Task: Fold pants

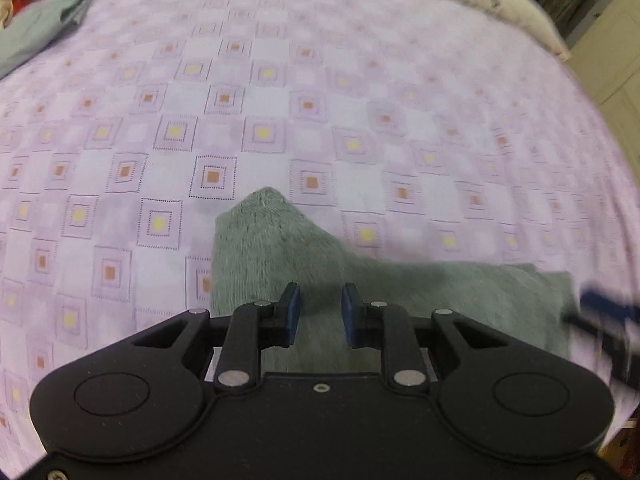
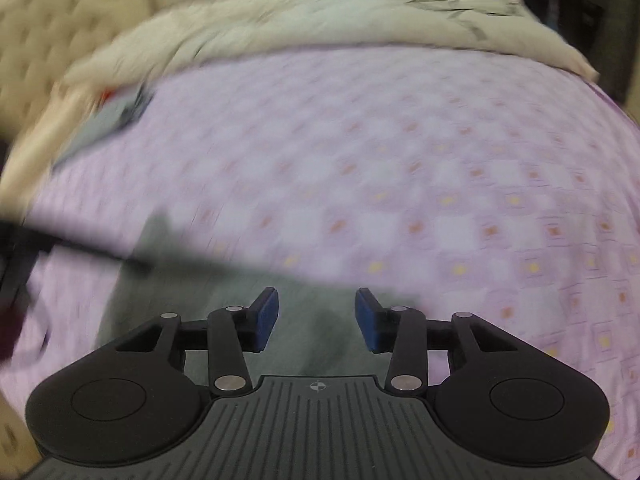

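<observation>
Pants under both grippers
I see pants (image 1: 280, 248) peak at 12 o'clock of left gripper (image 1: 320, 314), long axis toward 3; right gripper (image 2: 316, 318) wider; both open, empty.

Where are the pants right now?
The pants lie on the bedsheet, near edge, directly under the open left claw; the right view shows them beneath the right claw too.

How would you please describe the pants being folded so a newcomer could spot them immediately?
Start from the bed's lilac checked sheet. Near its front edge, right beneath the open left gripper, lies the grey-green pants, folded into a bundle. Unlike the paler folded garment by the far pillows, it is fuzzy and darker.
</observation>
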Demonstrator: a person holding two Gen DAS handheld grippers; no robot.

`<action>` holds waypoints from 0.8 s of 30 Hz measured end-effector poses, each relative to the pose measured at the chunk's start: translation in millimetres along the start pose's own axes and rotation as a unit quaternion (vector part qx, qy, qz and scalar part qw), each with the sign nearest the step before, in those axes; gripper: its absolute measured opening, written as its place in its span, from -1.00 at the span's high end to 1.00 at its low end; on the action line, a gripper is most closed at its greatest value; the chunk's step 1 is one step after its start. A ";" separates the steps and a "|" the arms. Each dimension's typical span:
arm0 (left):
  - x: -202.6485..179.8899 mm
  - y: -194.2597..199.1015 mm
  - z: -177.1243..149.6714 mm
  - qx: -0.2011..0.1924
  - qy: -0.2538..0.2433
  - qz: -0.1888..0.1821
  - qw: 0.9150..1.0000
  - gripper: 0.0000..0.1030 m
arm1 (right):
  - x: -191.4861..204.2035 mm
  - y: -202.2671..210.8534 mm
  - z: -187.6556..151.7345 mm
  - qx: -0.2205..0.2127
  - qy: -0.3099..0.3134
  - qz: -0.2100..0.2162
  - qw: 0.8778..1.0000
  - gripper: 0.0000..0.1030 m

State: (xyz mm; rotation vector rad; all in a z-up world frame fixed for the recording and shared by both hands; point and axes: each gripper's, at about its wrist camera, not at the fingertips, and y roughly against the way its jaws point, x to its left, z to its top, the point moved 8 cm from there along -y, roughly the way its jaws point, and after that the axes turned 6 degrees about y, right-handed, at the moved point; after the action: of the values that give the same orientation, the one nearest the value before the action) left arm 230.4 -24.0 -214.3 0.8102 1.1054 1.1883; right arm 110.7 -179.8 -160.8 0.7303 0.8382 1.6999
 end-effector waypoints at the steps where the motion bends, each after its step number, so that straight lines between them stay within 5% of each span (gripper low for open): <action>1: 1.7 -7.6 2.5 0.011 0.004 0.004 1.000 0.42 | 10.1 -5.5 -5.2 0.013 0.015 0.002 1.000 0.20; 8: 4.5 -33.3 7.7 0.050 -0.010 0.010 0.999 0.41 | 47.0 -26.0 -43.8 0.077 0.069 -0.007 0.995 0.15; 24: 2.5 -45.3 21.7 0.052 0.004 0.022 0.998 0.40 | 60.8 3.4 -83.6 0.042 0.082 -0.015 0.996 0.09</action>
State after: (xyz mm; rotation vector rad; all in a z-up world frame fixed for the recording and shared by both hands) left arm 264.6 -30.3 -250.7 0.9145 1.1675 1.1801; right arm 26.0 -136.6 -201.6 0.6366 1.0341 1.7228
